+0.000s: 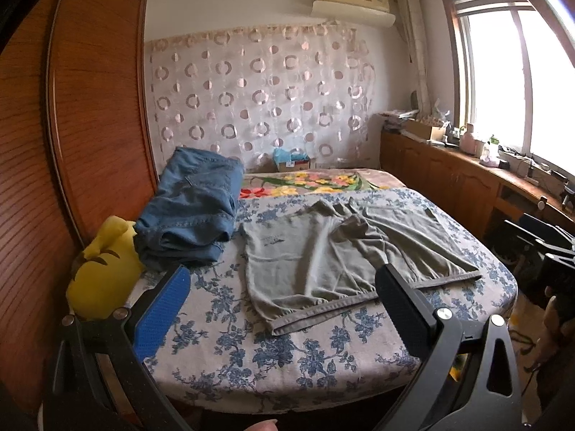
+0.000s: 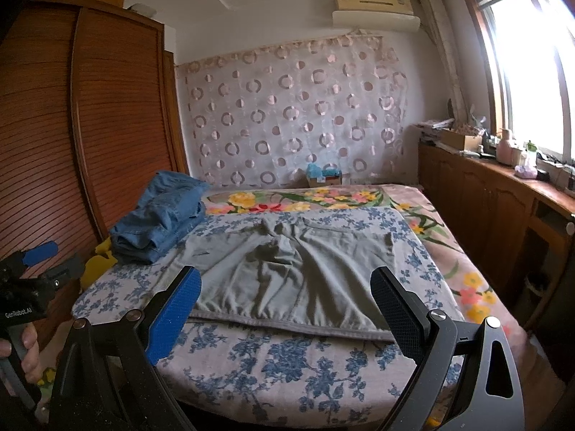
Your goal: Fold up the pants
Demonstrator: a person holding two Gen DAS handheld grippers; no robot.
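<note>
My left gripper (image 1: 282, 291) hangs above the near edge of the bed (image 1: 323, 370) with its fingers (image 1: 163, 309) spread wide apart and nothing between them; one pad is blue, the other black. My right gripper (image 2: 285, 298) is posed the same way in its own view, fingers (image 2: 174, 312) wide apart and holding nothing, low in the frame over the near side of the mattress. The grey-green pants (image 1: 345, 248) lie spread flat in the middle of the frame on the blue-flowered bedspread (image 1: 222, 344), waistband toward me and the two short legs pointing away toward the far wall, with a bunched crease where the legs meet. In the right wrist view the pants (image 2: 287, 273) sit between the two fingers, the waistband just beyond the tips. At centre left, a stack of folded blue jeans (image 1: 194, 212) rests near the wooden wardrobe (image 1: 72, 143), partly on top of a yellow plush toy (image 1: 100, 269), just beside the pants. In the lower left of the right wrist view I can see my left hand (image 2: 25, 352) gripping the other tool's handle. A bright window (image 1: 503, 72) fills the upper right, above a low wooden cabinet (image 1: 449, 176) crowded with small items.
</note>
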